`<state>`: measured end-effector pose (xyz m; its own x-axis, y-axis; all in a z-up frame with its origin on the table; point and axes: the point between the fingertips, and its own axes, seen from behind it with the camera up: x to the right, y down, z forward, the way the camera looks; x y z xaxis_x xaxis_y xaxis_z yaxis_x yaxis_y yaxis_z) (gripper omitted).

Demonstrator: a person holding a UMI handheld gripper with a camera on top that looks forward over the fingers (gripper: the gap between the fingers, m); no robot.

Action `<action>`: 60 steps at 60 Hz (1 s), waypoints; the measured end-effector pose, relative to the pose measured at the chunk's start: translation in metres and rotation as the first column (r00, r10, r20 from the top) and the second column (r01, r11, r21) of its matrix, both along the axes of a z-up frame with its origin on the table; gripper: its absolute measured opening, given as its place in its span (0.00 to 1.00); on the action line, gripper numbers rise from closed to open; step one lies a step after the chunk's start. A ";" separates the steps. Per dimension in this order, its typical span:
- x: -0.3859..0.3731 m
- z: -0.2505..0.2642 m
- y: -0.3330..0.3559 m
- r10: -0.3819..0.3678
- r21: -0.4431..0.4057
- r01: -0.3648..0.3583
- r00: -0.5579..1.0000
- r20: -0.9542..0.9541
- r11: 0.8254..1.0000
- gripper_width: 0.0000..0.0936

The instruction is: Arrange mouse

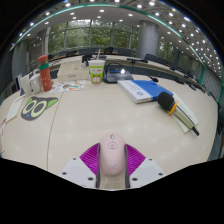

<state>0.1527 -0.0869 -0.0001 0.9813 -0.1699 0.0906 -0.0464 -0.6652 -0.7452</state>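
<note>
A pale pink computer mouse (111, 154) sits between my gripper's (112, 160) two fingers, with its scroll wheel pointing away from me. The magenta pads (90, 156) press against both of its sides. The mouse is at the near edge of the white table (90, 120), and I cannot tell whether it is lifted or resting on the table.
A red bottle (44, 72) and a black-and-green mat (40, 107) are to the left. A jar (96, 72) stands at the back centre. A blue-and-white book (142, 90) and a brush with a yellow-and-black handle (176, 108) lie to the right.
</note>
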 end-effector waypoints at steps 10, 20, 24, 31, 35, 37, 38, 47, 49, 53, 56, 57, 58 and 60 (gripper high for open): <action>-0.027 0.087 0.032 -0.073 0.123 0.067 0.997 0.040 0.990 0.35; -0.118 0.164 0.100 -0.008 0.248 -0.002 0.999 0.041 0.969 0.35; -0.164 0.171 0.129 0.041 0.258 -0.044 0.999 0.018 0.965 0.34; -0.245 0.147 0.167 0.120 0.242 -0.113 0.993 -0.015 0.964 0.34; -0.281 0.117 0.183 0.151 0.199 -0.142 0.988 -0.029 0.970 0.34; -0.299 0.101 0.187 0.163 0.180 -0.153 0.986 -0.043 0.972 0.34; -0.306 0.092 0.190 0.168 0.167 -0.158 0.984 -0.050 0.973 0.34; -0.342 0.026 0.204 0.165 0.084 -0.159 0.984 -0.066 0.984 0.35; -0.346 0.018 0.206 0.162 0.080 -0.156 0.984 -0.070 0.984 0.35; -0.349 0.001 0.210 0.160 0.063 -0.156 0.985 -0.063 0.986 0.38; -0.350 -0.008 0.210 0.162 0.046 -0.160 0.985 -0.062 0.986 0.44; -0.352 -0.011 0.210 0.167 0.042 -0.164 0.983 -0.070 0.985 0.46; -0.354 -0.013 0.209 0.170 0.038 -0.168 0.982 -0.080 0.985 0.48; -0.354 -0.011 0.210 0.175 0.051 -0.171 0.981 -0.083 0.984 0.51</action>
